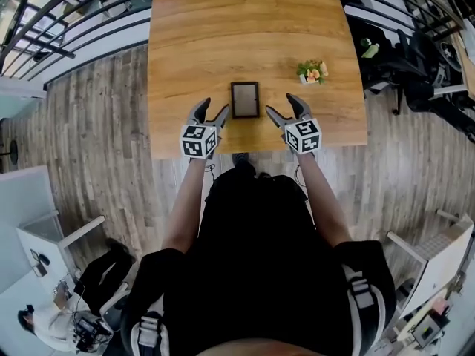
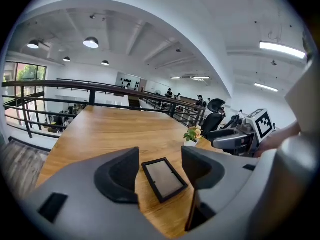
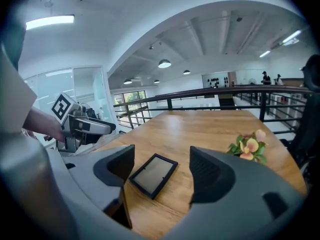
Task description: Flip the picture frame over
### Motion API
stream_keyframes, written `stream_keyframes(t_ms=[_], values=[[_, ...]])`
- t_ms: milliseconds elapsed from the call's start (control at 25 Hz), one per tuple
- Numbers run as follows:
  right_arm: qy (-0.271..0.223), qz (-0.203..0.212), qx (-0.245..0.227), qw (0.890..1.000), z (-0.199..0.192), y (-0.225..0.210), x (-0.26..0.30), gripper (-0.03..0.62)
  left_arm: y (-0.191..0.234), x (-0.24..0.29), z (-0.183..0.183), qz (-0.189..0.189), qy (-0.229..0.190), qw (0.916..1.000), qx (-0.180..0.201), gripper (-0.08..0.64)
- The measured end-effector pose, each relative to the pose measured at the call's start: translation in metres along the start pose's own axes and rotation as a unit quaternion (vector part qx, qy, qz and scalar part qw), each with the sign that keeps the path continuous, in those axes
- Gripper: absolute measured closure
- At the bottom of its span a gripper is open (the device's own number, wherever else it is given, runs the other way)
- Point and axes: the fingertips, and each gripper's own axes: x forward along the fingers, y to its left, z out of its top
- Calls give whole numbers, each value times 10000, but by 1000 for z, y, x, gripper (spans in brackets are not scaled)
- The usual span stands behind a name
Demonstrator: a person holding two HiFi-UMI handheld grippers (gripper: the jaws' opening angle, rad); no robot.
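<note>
A small black picture frame lies flat on the wooden table near its front edge. It also shows between the jaws in the left gripper view as the frame and in the right gripper view as the frame. My left gripper hovers just left of it, jaws open and empty. My right gripper is just right of it, jaws wide open with nothing between them. Neither gripper touches the frame.
A small pot of flowers stands on the table to the right of the frame. A black railing runs along the far left; office chairs stand at the right. Another person is at the lower left.
</note>
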Motion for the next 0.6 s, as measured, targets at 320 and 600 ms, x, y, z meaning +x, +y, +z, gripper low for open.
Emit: stream_keyframes(t_ms=[320,600], values=[[-68,-226,92,9997,7,9,20,238,19,15,2,-307,144,9994,97,285],[11,-352,178,9992,5,2,32,238,31,27,-8,-369,318,9988,33,285]])
